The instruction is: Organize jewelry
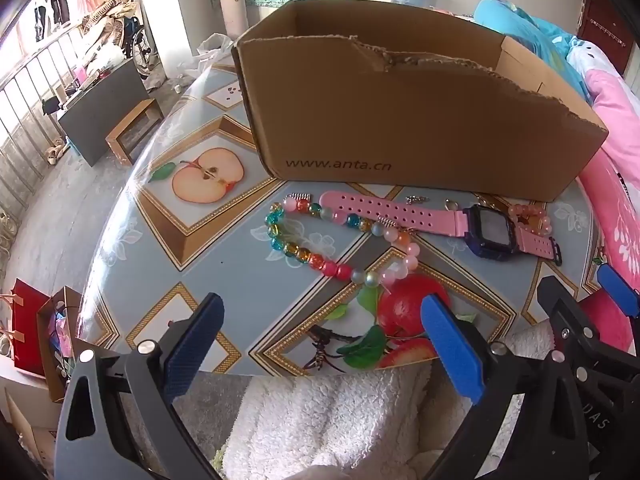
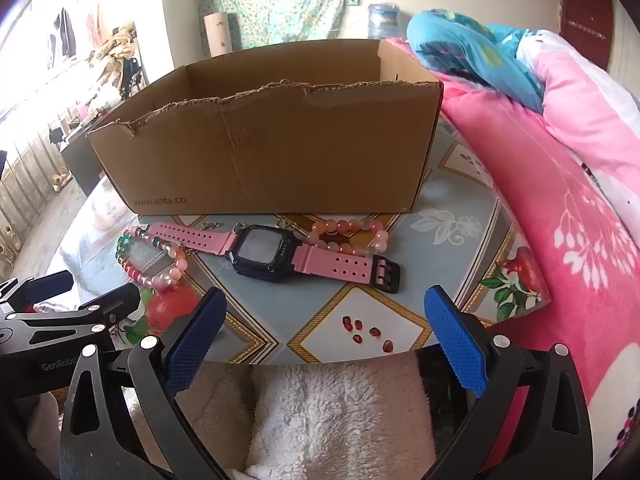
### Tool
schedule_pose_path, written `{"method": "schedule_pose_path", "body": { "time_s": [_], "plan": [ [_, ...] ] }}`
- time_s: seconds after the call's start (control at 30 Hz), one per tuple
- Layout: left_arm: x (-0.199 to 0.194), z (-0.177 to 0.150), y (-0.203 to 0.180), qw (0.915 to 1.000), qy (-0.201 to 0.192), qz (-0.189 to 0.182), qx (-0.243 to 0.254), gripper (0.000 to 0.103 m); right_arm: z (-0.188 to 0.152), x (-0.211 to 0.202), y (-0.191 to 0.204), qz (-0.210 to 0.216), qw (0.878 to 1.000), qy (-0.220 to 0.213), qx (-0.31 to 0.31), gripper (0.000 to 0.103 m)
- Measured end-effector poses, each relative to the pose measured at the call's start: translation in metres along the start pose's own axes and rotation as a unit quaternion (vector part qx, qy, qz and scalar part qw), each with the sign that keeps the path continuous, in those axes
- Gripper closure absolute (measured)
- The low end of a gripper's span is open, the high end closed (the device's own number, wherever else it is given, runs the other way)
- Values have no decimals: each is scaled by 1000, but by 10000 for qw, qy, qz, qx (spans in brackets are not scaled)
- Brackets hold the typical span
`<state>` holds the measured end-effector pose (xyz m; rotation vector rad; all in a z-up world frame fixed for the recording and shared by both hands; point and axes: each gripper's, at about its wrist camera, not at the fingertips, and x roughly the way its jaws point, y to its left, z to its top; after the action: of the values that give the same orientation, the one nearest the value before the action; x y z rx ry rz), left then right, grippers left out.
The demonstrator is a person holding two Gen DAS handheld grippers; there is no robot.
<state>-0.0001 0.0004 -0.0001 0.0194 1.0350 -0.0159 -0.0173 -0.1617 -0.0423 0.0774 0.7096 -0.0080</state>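
Note:
A pink-strapped watch (image 1: 472,224) (image 2: 268,252) with a dark square face lies on the table in front of an open brown cardboard box (image 1: 400,120) (image 2: 272,148). A multicoloured bead bracelet (image 1: 320,248) (image 2: 160,264) lies left of the watch, partly under its strap. A smaller pink bead bracelet (image 1: 532,216) (image 2: 352,232) lies behind the watch's right strap. Small metal chain pieces (image 1: 418,199) (image 2: 212,225) lie by the box. My left gripper (image 1: 324,340) is open and empty, near the table's front edge. My right gripper (image 2: 324,332) is open and empty, in front of the watch.
The round table (image 1: 224,240) (image 2: 460,240) has a fruit-print cover. A pink and blue quilt (image 2: 560,168) is piled against its right side. White fleece (image 1: 340,420) (image 2: 320,420) lies below both grippers. Shopping bags (image 1: 36,328) stand on the floor at left.

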Motion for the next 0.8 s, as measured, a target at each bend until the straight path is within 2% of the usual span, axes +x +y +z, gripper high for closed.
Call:
{"method": "schedule_pose_path", "body": {
  "time_s": [0.3, 0.8],
  "plan": [
    [2, -8, 6, 10000, 25, -33, -48, 7, 4, 6, -7, 48, 10000, 49, -20, 8],
    [7, -1, 7, 9999, 148, -32, -16, 7, 2, 9, 0, -16, 10000, 52, -22, 8]
  ]
}}
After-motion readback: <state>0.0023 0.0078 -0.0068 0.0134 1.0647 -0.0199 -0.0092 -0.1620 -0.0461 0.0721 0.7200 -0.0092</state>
